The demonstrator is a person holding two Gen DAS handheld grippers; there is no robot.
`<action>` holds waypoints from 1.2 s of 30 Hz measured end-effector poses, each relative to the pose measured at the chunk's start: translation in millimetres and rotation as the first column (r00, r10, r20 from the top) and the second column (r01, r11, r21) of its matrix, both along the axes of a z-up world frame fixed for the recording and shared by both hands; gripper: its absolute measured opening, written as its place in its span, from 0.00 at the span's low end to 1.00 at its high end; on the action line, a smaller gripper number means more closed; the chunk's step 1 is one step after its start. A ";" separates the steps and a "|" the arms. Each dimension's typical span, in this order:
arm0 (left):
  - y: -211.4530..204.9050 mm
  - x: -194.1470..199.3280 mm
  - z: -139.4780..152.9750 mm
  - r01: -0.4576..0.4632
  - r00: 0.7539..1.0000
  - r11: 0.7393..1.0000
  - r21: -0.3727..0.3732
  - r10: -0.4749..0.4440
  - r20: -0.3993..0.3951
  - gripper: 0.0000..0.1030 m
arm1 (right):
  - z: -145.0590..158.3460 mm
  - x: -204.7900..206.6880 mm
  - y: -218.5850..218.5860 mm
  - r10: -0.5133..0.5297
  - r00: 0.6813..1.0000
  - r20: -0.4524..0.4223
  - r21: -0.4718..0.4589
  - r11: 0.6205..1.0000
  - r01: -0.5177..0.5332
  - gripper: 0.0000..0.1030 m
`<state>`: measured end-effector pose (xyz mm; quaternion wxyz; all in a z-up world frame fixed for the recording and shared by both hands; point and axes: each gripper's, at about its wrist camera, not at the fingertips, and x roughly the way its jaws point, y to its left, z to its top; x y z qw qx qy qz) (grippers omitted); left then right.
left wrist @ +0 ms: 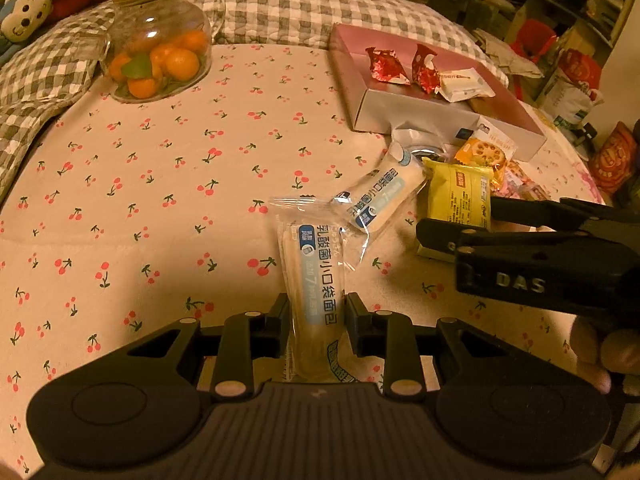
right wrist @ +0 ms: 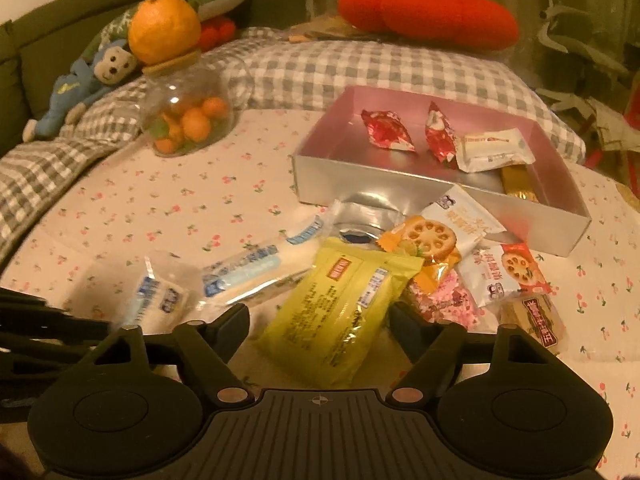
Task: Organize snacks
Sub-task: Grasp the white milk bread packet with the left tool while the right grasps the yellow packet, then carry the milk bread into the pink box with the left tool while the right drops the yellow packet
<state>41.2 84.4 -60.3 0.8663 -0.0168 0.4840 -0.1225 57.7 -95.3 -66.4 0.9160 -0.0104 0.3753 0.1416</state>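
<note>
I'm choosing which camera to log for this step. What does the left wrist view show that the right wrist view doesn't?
Only the left wrist view shows the left gripper shut on a clear-wrapped bread roll. Only the right wrist view shows the right gripper open around the yellow snack packet, plus a lotus-root chip packet beyond. Both show the pink box and the glass jar of oranges.

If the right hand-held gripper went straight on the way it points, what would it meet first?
The yellow snack packet, already between the open right hand-held gripper fingers; beyond it probably the lotus-root cracker packets, though depth is unclear.
</note>
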 end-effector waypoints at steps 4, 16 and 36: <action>-0.6 -0.1 -1.7 0.000 1.000 1.000 0.004 0.000 -0.003 0.26 | -8.6 3.4 -0.6 -0.011 1.000 -0.006 -0.009 1.000 0.011 0.64; -5.1 1.7 -4.1 0.006 1.000 1.000 0.024 -0.006 -0.003 0.28 | 4.5 -4.1 4.1 0.058 0.998 0.017 0.003 0.998 -0.058 0.34; -5.8 2.0 3.6 0.008 1.000 1.000 -0.003 -0.008 -0.003 0.21 | 28.6 -13.3 -3.3 0.117 0.993 -0.015 0.112 0.987 -0.114 0.20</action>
